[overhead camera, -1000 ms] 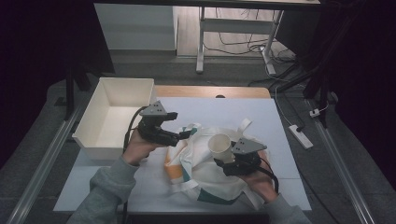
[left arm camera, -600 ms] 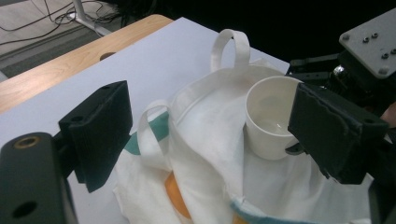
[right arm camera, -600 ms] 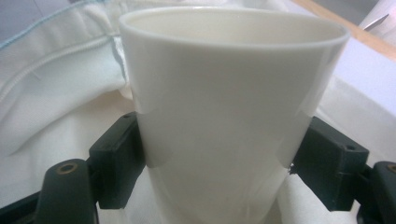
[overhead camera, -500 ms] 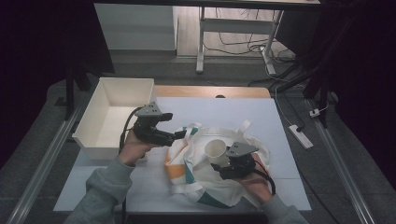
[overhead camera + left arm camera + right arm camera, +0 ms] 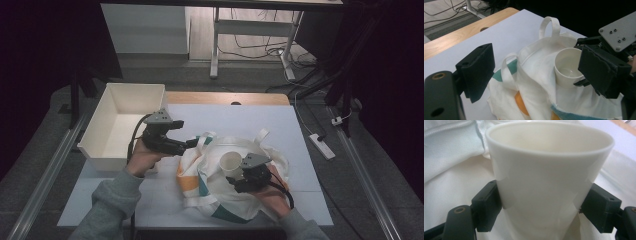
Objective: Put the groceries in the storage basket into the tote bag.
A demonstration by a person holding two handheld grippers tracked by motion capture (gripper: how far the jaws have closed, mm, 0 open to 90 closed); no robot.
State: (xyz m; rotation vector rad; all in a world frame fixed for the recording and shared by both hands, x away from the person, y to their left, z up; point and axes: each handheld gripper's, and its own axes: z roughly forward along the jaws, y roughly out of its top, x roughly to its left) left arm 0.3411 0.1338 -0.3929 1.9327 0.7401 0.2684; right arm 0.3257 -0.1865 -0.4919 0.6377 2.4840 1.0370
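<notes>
Right tool (image 5: 235,176) grips the plain white plastic cup (image 5: 231,163), its two black jaws pressed against opposite sides of the cup's wall, as the right gripper view shows with the cup (image 5: 546,177) upright between them. Against the high view of a second ago, this tool and the cup have come down: the cup then hung clear above the white cloth tote bag with orange and teal stripes (image 5: 215,195), and now it sits low on the bag's upper fabric near the opening. The bag itself has also spread flatter across the pale surface (image 5: 260,120).

Left tool (image 5: 191,143) stands in much the same place, beside the bag's near handle (image 5: 507,72). In the left gripper view its jaws stand wide apart with only the bag below them; they press on nothing.

My reading is that the cup is being packed into the bag, and the drop means it is at the mouth but not yet inside. Nothing holds the opening apart, so the cup may simply rest on top of the cloth. The open white box (image 5: 120,107) sits at the far left, well apart.
</notes>
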